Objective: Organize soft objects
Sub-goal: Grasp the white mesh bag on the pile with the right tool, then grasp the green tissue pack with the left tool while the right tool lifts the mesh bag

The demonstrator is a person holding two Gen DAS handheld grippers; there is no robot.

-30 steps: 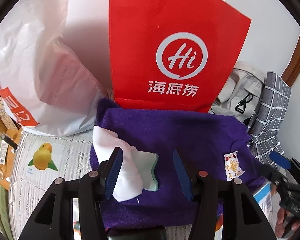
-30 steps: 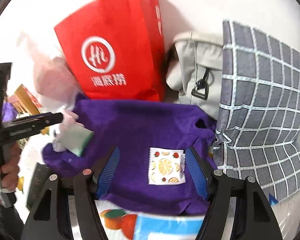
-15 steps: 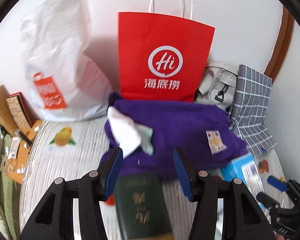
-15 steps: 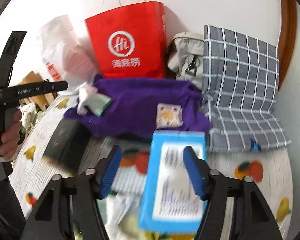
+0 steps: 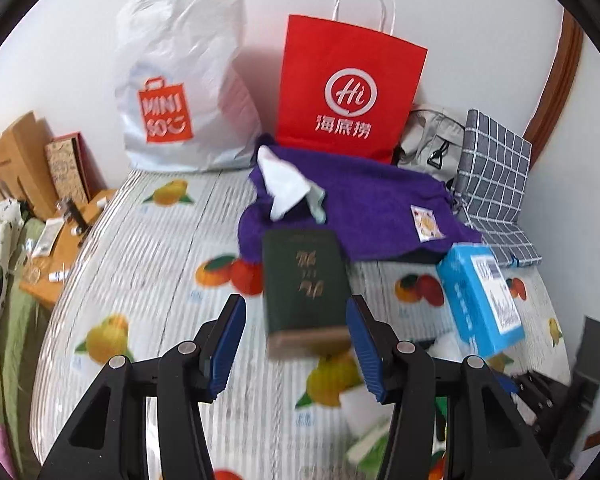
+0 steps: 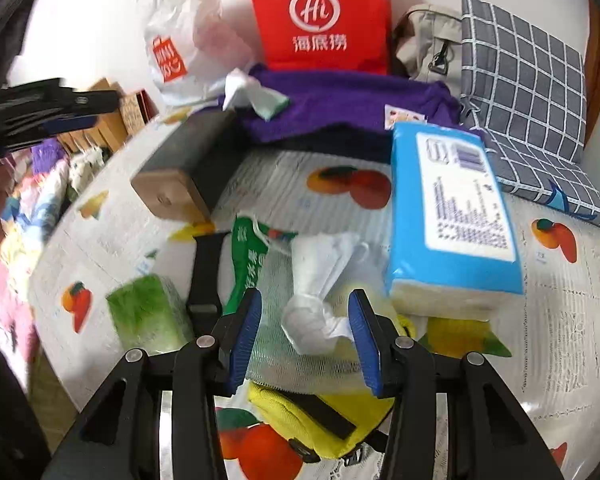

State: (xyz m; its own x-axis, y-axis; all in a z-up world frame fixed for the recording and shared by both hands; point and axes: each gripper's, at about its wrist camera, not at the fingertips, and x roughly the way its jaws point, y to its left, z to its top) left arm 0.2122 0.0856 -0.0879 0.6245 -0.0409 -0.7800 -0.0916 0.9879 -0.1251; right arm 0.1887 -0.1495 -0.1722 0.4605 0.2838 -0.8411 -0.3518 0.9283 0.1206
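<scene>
Jaws of the right gripper [image 6: 305, 334] are closing, with a crumpled white tissue [image 6: 320, 312] between the pads but not yet pressed. Left gripper [image 5: 296, 346] jaws stand apart, empty, above a dark green book [image 5: 305, 280] on the fruit-print tablecloth [image 5: 148, 264]. Purple towel [image 5: 364, 200] lies beyond the book, against the red paper bag [image 5: 348, 92]. Blue tissue pack [image 6: 454, 208] lies just right of the tissue.

You see a fuzzy purple cloth [image 5: 364, 200] behind a matt dark green book [image 5: 304, 280], a glossy plastic tissue pack [image 6: 452, 208], a crinkled plastic bag [image 5: 180, 76], a smooth red paper bag [image 5: 348, 88] and the shiny fruit-print tablecloth [image 5: 148, 248]
</scene>
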